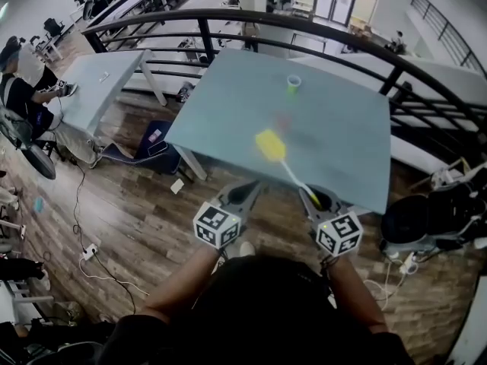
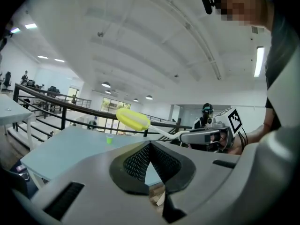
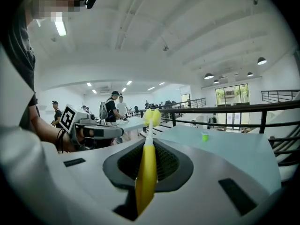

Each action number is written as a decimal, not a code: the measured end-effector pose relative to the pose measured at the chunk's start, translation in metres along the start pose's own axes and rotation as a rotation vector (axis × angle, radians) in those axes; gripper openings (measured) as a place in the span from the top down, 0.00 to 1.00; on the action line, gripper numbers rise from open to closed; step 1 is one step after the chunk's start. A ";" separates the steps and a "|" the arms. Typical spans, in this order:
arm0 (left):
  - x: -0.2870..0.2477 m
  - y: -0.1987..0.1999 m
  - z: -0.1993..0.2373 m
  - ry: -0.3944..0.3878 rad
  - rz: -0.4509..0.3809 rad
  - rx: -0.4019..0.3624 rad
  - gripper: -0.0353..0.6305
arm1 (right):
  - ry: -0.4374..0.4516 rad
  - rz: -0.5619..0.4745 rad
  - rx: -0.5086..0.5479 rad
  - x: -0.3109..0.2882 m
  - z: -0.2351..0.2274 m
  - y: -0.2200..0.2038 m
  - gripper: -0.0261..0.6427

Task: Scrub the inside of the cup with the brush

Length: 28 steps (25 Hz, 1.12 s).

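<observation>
Cup's table [image 1: 342,143]: I am looking down on a pale blue-grey top standing on a wood floor, with a dark railing curving behind it.
Left gripper [image 1: 242,192]: I am holding it at the table's near edge. Its own view shows the jaws pressed together with nothing between them [image 2: 150,144].
Right gripper [image 1: 316,198]: I am keeping it just beside the left one, its jaws clamping the brush handle [image 3: 149,149].
Brush [image 1: 289,169]: I am seeing a yellow handle, a thin white neck and a soft yellow head. Its long axis is running straight out of the jaws, away from me and slanting left in the head view. The head is hanging over the near part of the table.
Cup [image 1: 294,84]: it is small and green with a paler rim, sitting upright near the table's far edge, well apart from the brush head.
</observation>
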<state>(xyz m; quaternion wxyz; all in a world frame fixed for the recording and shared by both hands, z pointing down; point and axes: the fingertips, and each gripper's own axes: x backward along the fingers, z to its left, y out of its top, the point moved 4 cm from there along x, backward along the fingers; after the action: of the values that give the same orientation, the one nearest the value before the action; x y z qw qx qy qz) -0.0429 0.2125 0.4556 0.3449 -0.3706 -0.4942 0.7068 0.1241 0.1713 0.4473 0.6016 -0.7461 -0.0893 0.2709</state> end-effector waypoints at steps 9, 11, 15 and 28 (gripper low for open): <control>-0.016 -0.023 -0.078 0.024 0.035 0.014 0.94 | 0.034 0.027 -0.039 0.073 -0.018 -0.034 0.90; -0.018 -0.030 -0.093 0.030 0.041 0.019 0.94 | 0.047 0.036 -0.052 0.088 -0.022 -0.048 0.90; -0.018 -0.045 -0.122 0.048 0.055 0.005 0.94 | 0.047 0.043 -0.061 0.121 -0.030 -0.064 0.90; 0.000 -0.090 -0.189 0.077 0.110 0.001 0.94 | 0.069 0.070 -0.084 0.195 -0.023 -0.113 0.90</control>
<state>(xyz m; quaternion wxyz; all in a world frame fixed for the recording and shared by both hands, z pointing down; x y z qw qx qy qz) 0.1313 0.3211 0.4964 0.3245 -0.4239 -0.4590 0.7102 0.3206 0.2707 0.4992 0.5628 -0.7822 -0.0536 0.2618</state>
